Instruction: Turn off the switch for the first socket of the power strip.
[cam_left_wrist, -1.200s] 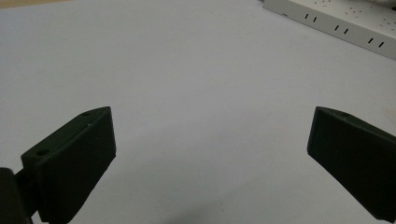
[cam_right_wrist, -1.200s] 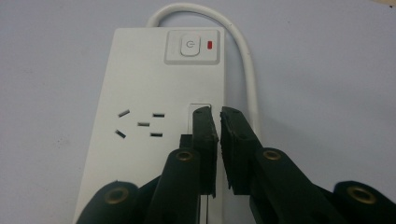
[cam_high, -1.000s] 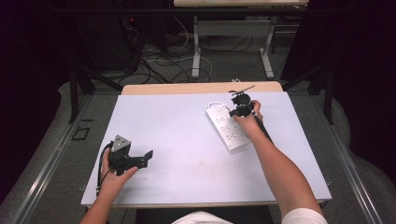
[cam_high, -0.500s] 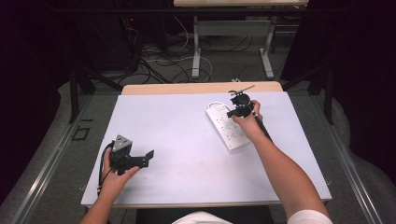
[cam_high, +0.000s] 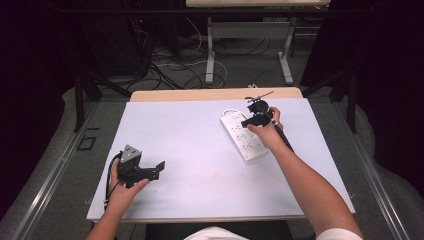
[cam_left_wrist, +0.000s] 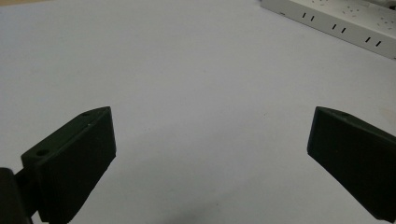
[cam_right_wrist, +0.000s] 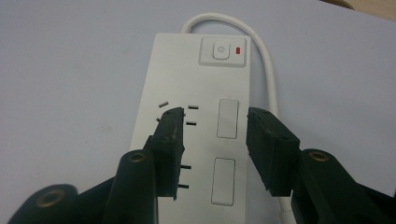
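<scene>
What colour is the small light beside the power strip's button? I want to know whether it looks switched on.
Red, beside the button on the white power strip; clearest in the right gripper view.

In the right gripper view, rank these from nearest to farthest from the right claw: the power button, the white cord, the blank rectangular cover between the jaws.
1. Rectangular cover, between the right claw's jaws.
2. Power button, beyond the jaws, at the strip's far end.
3. White cord, looping past that end; its right run passes nearer.
</scene>
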